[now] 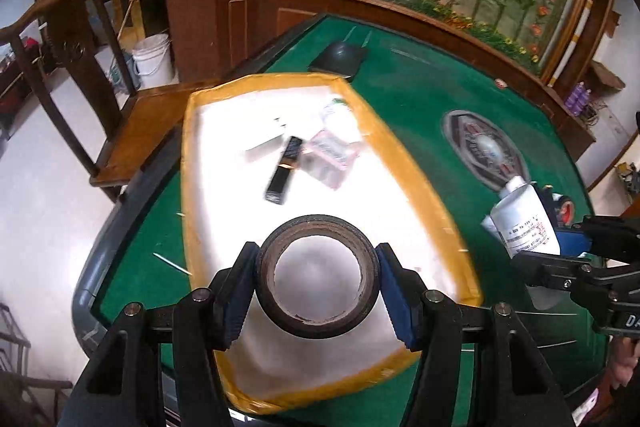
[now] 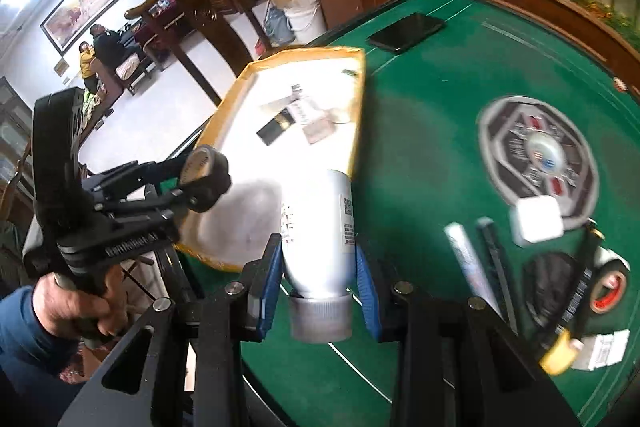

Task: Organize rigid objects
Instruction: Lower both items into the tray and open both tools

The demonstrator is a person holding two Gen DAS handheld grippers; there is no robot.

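A wood-panelled room with a flower mural behind the far rail surrounds a round green felt worktop; a wooden chair and white bucket stand on the pale floor to the left. On the felt sits a shallow tray with a yellow rim and white floor, a grey emblem at the worktop's centre, and a black phone beyond the tray.

The tray already holds a few small things: a black stick, a clear packet, a pale box. More clutter waits on the felt at the right: a white cube, a red-cored tape, a yellow-capped item.

The left tool clamps a black tape roll by its outer edges, above the tray's near end. The right tool pinches a white tube just above its cap, over the tray's near right rim.

Risks, as I judge them: both tools crowd the same end of the tray, so they may knock together. The tube is gripped low and its long body juts forward, so it could swing or slide between the pads and strike the rim. The roll is round and could squirt out or, once let go, roll into the smaller items. The light tray may shift if bumped.
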